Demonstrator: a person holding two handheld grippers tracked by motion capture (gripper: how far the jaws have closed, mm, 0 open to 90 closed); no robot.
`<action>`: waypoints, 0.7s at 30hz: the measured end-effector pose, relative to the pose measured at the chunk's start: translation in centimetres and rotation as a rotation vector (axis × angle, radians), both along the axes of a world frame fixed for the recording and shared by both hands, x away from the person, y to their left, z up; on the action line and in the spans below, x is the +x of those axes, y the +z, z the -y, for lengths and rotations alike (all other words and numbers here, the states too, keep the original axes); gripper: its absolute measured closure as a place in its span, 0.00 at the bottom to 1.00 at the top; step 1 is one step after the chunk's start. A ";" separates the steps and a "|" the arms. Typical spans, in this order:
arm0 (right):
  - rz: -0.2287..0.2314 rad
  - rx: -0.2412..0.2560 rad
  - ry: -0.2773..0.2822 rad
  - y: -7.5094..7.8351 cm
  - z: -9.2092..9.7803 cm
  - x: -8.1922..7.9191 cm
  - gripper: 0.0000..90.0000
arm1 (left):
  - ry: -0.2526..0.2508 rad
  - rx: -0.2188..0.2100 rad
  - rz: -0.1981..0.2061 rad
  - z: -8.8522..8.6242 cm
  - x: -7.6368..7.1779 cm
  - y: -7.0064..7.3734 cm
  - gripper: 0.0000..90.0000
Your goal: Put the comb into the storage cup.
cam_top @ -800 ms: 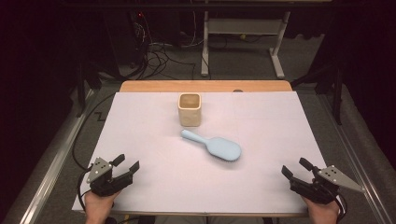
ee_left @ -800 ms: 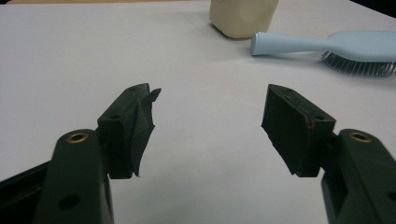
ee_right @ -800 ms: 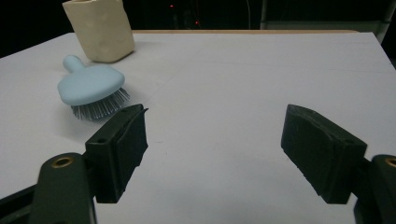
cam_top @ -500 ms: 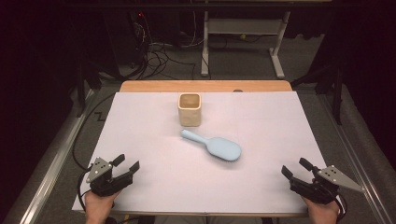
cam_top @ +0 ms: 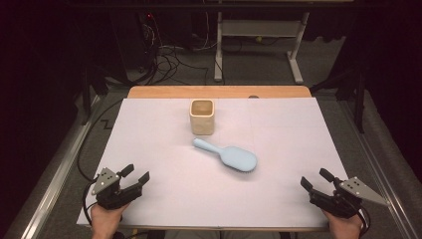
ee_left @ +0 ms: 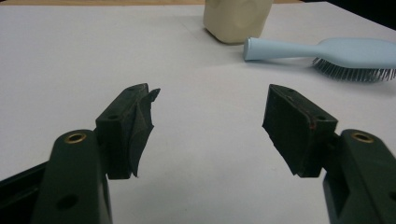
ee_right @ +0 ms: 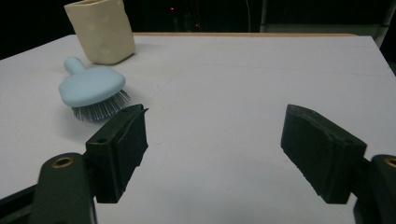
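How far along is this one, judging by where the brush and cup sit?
Nothing looks done yet: the light blue hairbrush lies bristles down on the white sheet, close to the beige cup, not in it. Nothing is in hand; the left gripper and right gripper are open at the near corners. Any picking up of the brush remains.

Overhead view, two low tong-mounted views

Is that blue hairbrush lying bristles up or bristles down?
Bristles down. The hairbrush lies flat on the table; both gripper views show its smooth back on top and bristles against the surface.
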State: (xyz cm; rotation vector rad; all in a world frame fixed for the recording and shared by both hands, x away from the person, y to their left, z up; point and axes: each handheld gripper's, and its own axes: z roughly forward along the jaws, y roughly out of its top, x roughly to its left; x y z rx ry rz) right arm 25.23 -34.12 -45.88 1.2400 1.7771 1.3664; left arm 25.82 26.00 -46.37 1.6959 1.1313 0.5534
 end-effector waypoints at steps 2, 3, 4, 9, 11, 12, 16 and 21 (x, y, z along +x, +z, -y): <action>0.002 -0.001 0.002 0.0 0.0 0.0 0.26 | 0.000 0.000 0.002 0.0 0.0 0.0 0.37; 0.000 -0.002 0.001 0.0 0.0 0.0 0.26 | 0.000 -0.001 0.003 0.1 0.0 0.0 0.37; 0.003 -0.002 0.001 0.0 0.0 0.0 0.26 | -0.002 -0.001 0.003 0.1 0.1 0.1 0.37; 0.007 0.000 0.002 0.0 0.0 -0.1 0.26 | -0.001 -0.011 0.005 0.2 0.1 0.2 0.38; 0.005 -0.002 0.001 0.0 -0.1 0.0 0.26 | -0.003 -0.015 0.009 0.3 0.2 0.2 0.38; 0.004 -0.001 0.001 0.0 -0.1 0.0 0.26 | -0.003 -0.016 0.009 0.3 0.2 0.2 0.38; 0.001 -0.002 0.003 0.0 -0.1 0.0 0.26 | -0.005 -0.018 0.014 0.4 0.2 0.3 0.38; 0.007 0.000 0.006 0.0 -0.1 -0.1 0.26 | -0.004 -0.019 0.021 0.6 0.3 0.4 0.38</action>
